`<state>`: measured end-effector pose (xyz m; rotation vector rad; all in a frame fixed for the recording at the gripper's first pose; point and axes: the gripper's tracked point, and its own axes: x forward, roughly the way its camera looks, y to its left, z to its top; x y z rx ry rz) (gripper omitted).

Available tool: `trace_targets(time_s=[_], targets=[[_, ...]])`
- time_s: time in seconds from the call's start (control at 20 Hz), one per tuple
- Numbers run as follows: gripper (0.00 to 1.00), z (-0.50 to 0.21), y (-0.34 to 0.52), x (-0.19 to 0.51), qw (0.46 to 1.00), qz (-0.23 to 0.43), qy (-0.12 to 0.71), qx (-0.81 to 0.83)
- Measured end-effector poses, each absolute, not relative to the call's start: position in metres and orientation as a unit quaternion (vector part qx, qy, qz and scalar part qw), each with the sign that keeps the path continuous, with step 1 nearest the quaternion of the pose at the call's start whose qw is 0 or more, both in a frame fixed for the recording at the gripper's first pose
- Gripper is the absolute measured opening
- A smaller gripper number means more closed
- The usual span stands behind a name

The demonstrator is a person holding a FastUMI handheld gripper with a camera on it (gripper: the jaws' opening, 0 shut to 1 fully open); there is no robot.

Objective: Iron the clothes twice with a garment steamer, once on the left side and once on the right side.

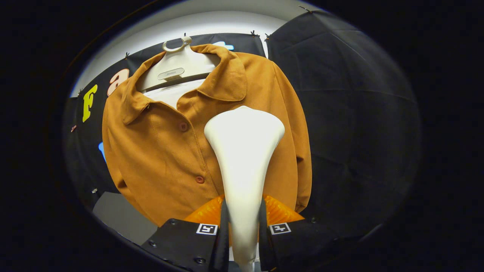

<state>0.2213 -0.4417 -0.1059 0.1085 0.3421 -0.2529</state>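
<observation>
A brown button-up shirt point(166, 151) hangs on a white hanger point(177, 68) in front of me. The white garment steamer point(244, 151) rises from between my fingers, its wide head lying over the shirt's right half, just right of the button row and below the collar. My gripper point(244, 226) is shut on the steamer's narrow handle, with both fingers pressing its sides. Whether the head touches the cloth I cannot tell.
Black booth cloth point(348, 113) hangs behind and to the right of the shirt. A grey surface point(121, 215) lies below the shirt's left hem. White wall point(211, 22) shows above the cloth.
</observation>
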Motion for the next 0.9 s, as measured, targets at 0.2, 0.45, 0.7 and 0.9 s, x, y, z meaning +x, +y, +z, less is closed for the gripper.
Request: trace_targets(time_s=[0.2, 0.45, 0.7, 0.9], targets=[[0.35, -0.125, -0.444, 0.223, 0.974, -0.12, 0.184, 0.054], [0.35, -0.166, -0.447, 0.212, 0.963, -0.124, 0.231, 0.059], [0.35, -0.213, -0.455, 0.196, 0.951, -0.132, 0.272, 0.072], [0.35, -0.249, -0.457, 0.184, 0.939, -0.133, 0.305, 0.085]])
